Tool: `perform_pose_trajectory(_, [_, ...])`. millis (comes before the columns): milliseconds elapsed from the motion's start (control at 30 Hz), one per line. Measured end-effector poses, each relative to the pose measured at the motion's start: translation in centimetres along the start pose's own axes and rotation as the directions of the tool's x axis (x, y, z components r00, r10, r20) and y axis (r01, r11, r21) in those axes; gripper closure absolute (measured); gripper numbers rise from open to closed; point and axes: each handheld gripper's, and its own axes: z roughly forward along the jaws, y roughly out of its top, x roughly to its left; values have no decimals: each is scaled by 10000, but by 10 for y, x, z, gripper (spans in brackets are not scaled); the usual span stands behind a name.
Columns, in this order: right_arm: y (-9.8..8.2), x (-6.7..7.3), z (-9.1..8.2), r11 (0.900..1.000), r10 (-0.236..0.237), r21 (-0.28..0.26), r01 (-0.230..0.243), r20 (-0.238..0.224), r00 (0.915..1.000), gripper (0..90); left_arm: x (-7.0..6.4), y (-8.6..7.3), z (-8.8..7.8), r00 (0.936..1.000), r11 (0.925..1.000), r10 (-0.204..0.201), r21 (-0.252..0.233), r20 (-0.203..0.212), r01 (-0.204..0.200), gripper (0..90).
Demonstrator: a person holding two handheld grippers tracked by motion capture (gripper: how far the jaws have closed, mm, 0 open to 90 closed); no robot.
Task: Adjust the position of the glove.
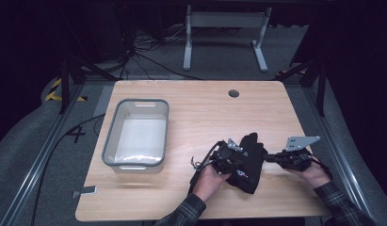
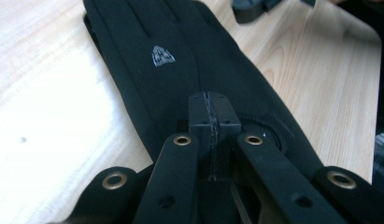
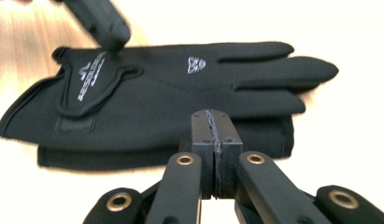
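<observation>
A wooden bench [image 1: 200, 117] holds a black glove [image 1: 250, 162] lying flat near its front right, between two hand-held tools. An empty grey bin [image 1: 136, 133] sits well apart to the left. The left tool [image 2: 212, 122] rests over the glove's cuff end, jaws pressed together; whether fabric is pinched there is hard to tell. The right tool [image 3: 215, 140], jaws also together, sits just beside the glove's edge, holding nothing. A good lift likely needs a firm pinch on the cuff. A second layer shows beneath the glove, possibly another glove.
</observation>
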Motion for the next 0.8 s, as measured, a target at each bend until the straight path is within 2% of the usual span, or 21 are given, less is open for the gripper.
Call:
perform_pose_trajectory(133, [6, 0, 8, 10000, -58, -69, 57, -162, 9999, 900, -1, -1, 9, 9999, 9999, -45, 108, 144, 44, 894])
perform_pose_trajectory(200, [8, 3, 17, 9999, -105, 9, 105, -486, 9988, 900, -1, -3, 16, 9999, 9995, 49, 305, 145, -54, 894])
perform_pose_trajectory(233, [8, 3, 17, 9999, -105, 9, 105, -486, 9988, 900, -1, -3, 16, 9999, 9995, 49, 305, 145, -54, 894])
perform_pose_trajectory(267, [6, 6, 23, 9993, -213, 280, 231, -638, 9977, 900, -2, -3, 20, 9999, 9990, 142, 423, 64, -144, 894])
perform_pose_trajectory(333, [4, 9, 28, 9977, -333, 572, 369, -622, 9975, 900, -2, -4, 23, 9995, 9979, 280, 585, -113, -273, 894])
perform_pose_trajectory(600, [1, 8, 31, 9973, -237, 682, 290, -772, 9967, 900, 2, -5, 24, 9995, 9974, 255, 686, -201, -241, 896])
perform_pose_trajectory(800, [3, 13, 34, 9976, -241, 620, 303, -991, 9948, 900, 8, -7, 18, 9991, 9970, 157, 757, -405, -126, 896])
